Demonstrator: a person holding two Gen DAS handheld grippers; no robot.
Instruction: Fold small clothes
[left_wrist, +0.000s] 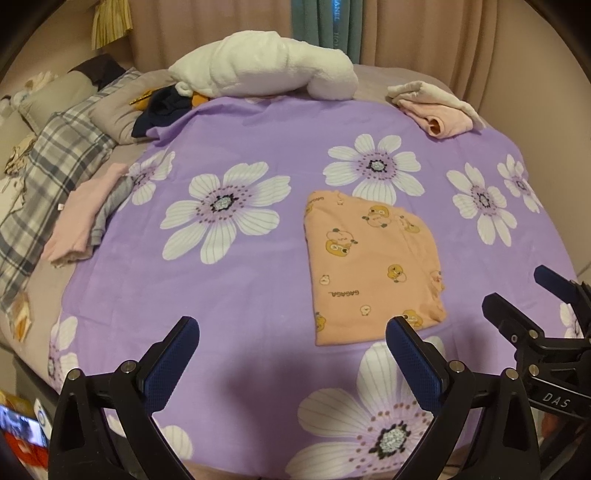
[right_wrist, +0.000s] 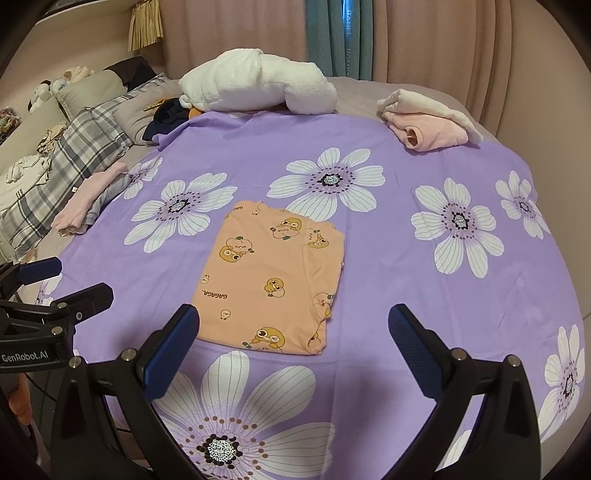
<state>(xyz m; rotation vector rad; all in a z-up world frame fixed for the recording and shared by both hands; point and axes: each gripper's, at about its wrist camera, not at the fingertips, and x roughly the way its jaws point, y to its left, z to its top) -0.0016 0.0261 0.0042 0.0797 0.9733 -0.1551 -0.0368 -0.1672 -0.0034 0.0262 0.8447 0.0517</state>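
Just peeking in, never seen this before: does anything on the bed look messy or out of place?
Mostly tidy. The orange duck-print garment lies folded flat on the purple sheet. Only the dark garment by the white blanket looks crumpled, not folded.

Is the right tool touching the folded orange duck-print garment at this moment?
Apart. In the right wrist view the right tool is open and hovering, and its left finger stops short of the orange garment, with purple sheet visible between them.
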